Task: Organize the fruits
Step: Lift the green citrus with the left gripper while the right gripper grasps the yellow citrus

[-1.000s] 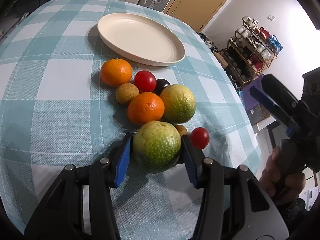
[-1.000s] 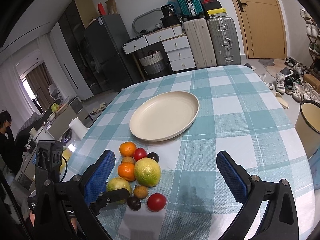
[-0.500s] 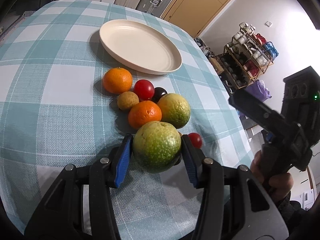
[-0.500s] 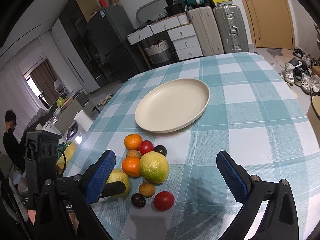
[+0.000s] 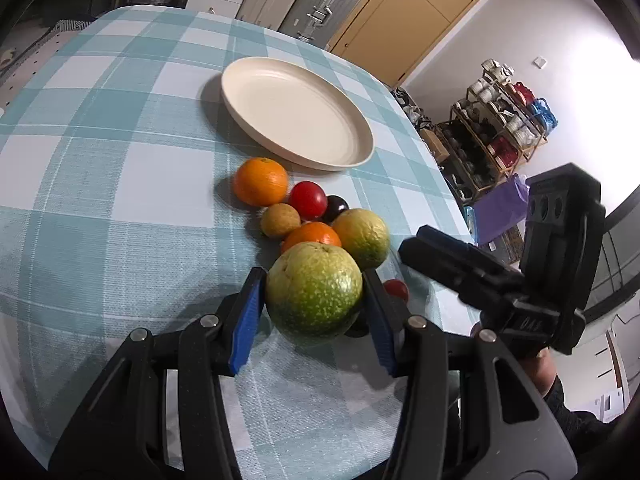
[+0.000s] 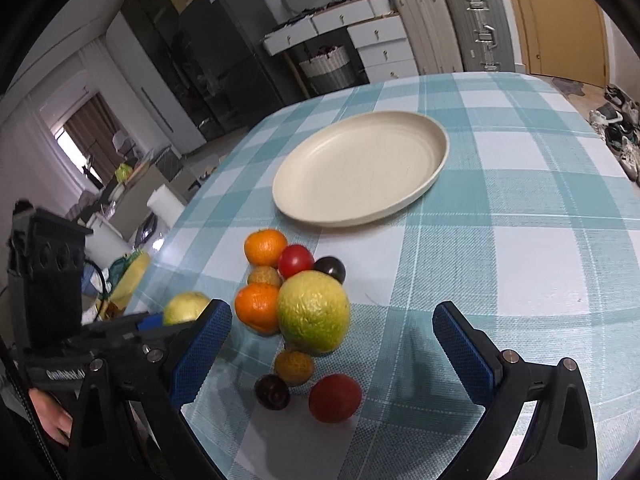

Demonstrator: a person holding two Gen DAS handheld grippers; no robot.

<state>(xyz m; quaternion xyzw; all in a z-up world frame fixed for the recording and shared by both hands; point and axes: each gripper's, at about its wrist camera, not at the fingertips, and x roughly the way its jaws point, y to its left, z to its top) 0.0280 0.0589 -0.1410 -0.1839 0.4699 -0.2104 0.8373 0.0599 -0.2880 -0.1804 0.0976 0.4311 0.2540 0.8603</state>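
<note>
One red fruit (image 5: 396,289) half-hidden behind left gripper (image 5: 314,304), held green fruit (image 5: 314,289)

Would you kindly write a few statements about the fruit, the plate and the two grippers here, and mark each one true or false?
1. The left gripper grips a green citrus fruit. True.
2. The cream plate already holds two oranges. False: it holds nothing; both oranges lie on the tablecloth.
3. The right gripper is open and holds nothing. True.
4. Only one green citrus fruit is present. False: a second green citrus sits among the pile.
</note>
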